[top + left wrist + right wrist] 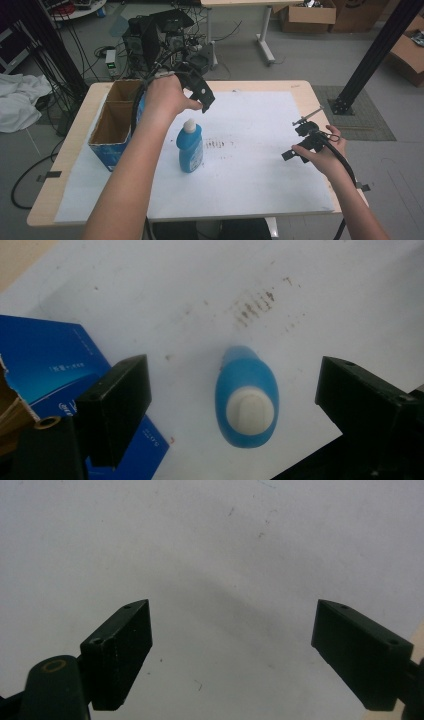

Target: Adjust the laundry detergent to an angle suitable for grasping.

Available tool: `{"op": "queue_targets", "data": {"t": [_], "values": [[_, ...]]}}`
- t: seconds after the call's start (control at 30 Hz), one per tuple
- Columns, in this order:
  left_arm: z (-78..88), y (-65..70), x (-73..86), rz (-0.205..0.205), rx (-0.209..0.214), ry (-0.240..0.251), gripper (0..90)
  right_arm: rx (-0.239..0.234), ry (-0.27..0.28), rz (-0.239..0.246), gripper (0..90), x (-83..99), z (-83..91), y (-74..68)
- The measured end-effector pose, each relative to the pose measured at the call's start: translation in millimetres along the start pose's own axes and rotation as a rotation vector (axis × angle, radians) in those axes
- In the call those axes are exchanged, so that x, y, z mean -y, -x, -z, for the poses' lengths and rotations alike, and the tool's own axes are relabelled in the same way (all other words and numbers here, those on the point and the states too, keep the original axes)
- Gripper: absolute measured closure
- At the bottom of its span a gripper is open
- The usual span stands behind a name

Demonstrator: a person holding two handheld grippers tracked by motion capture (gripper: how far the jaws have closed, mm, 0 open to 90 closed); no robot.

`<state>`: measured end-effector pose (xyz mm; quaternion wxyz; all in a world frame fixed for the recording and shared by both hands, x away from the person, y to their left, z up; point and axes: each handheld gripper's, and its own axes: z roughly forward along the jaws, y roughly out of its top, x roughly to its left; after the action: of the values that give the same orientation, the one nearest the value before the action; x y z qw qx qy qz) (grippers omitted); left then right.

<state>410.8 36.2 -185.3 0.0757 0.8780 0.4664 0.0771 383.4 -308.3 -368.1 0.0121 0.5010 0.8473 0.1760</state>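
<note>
A blue bottle [190, 148] with a white cap [250, 410] stands upright on the white sheet [250, 165] covering the table [300, 87], just right of an open blue cardboard box [114, 125] with 2 compartments. The left gripper [202, 97] hangs directly above the bottle, its jaws spread wide and apart from it, the cap centred between them in the left gripper view. The right gripper [300, 152], jaws likewise wide apart and holding nothing, rests low over bare sheet near the table's right edge, well apart from the bottle.
</note>
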Motion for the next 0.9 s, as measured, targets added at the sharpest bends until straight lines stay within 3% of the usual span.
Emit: {"op": "queue_targets", "data": {"t": [0.33, 0.5, 0.9], "values": [[-16.3, 5.1, 9.4, -0.009, 0.003, -0.024, 15.3, -0.002, 0.009, 0.010, 16.6, -1.5, 0.1, -2.5], [-24.2, 6.7, 14.4, -0.021, -0.016, -0.046, 15.3, 0.000, 0.008, 0.013, 16.6, -1.8, -1.0, -2.8], [-39.4, 8.4, 23.3, -0.009, -0.004, -0.068, 15.3, 0.000, 0.018, 0.013, 16.6, -2.0, -1.6, -3.6]]}}
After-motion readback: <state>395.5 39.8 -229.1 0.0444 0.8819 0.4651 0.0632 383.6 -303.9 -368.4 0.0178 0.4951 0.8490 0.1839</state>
